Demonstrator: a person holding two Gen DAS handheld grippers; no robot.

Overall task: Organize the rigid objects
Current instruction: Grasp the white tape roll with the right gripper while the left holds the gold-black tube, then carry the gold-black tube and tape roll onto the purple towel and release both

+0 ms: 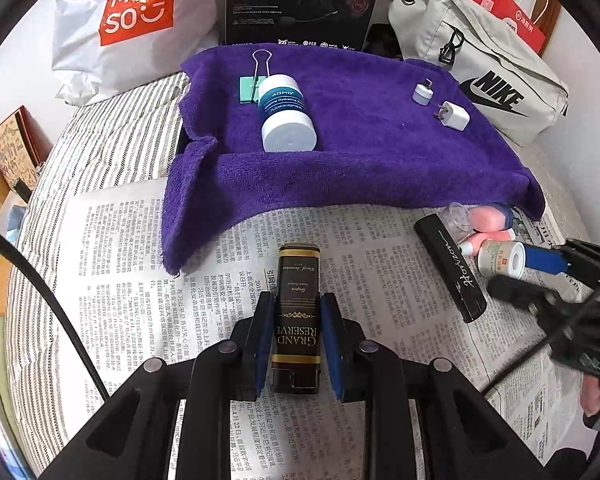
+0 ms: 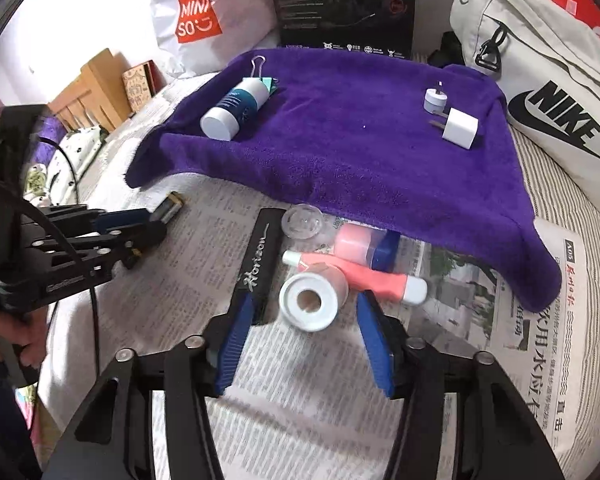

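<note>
left tool (image 1: 296,344) clamped on my dark Grand Reserve box (image 1: 298,316), just over the newspaper (image 1: 140,260) | right tool (image 2: 304,316) gaping around white tape roll (image 2: 310,300), not pinching | risk: round roll squirts out sideways, knocks pink tube (image 2: 364,276)

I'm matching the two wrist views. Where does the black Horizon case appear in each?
Left wrist: black Horizon case at lower right, on the newspaper, left of the pink tubes.
Right wrist: centre, just left of the white tape roll.
Shared landmark: purple towel.
</note>
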